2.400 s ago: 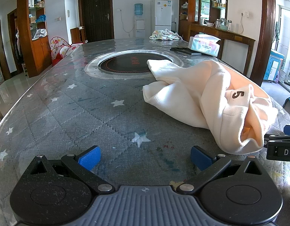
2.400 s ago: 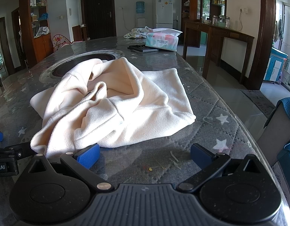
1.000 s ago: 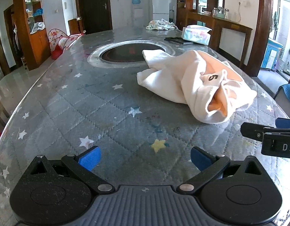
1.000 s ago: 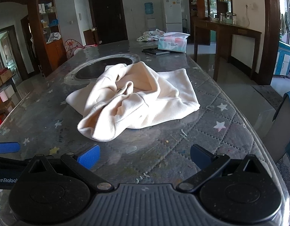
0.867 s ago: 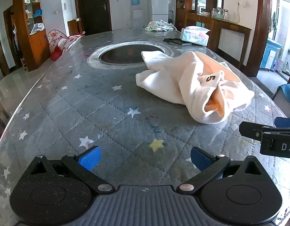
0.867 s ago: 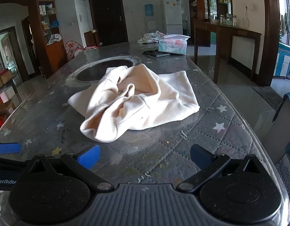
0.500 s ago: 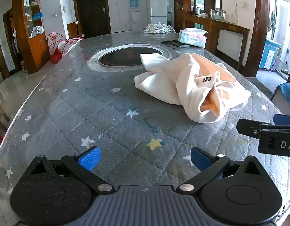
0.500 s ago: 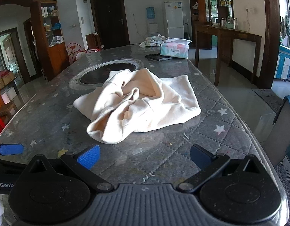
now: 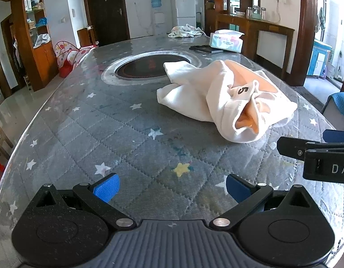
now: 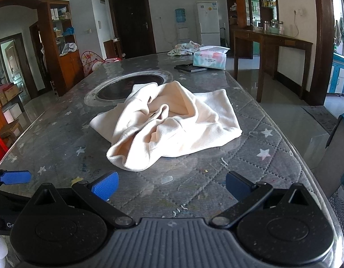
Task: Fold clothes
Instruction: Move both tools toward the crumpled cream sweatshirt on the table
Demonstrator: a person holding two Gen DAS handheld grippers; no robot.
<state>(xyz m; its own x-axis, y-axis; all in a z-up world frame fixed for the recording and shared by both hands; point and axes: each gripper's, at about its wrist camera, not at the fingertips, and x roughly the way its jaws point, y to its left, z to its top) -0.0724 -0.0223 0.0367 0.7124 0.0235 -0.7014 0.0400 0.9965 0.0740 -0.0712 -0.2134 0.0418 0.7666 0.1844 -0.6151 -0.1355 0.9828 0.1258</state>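
A crumpled cream garment with a tag marked 5 lies in a heap on the grey star-patterned quilted table. It also shows in the right wrist view. My left gripper is open and empty, low over the table, well short of the garment, which lies ahead to its right. My right gripper is open and empty, a short way in front of the garment's near edge. The right gripper's side shows at the right edge of the left wrist view.
A round dark inset hob sits behind the garment. A tissue box, a flat black object and another bundle of cloth lie at the far end. The table's right edge drops to the floor.
Both grippers have drawn back and risen from the garment, which now looks smaller and farther off. The garment lies unmoved. Both stay open.
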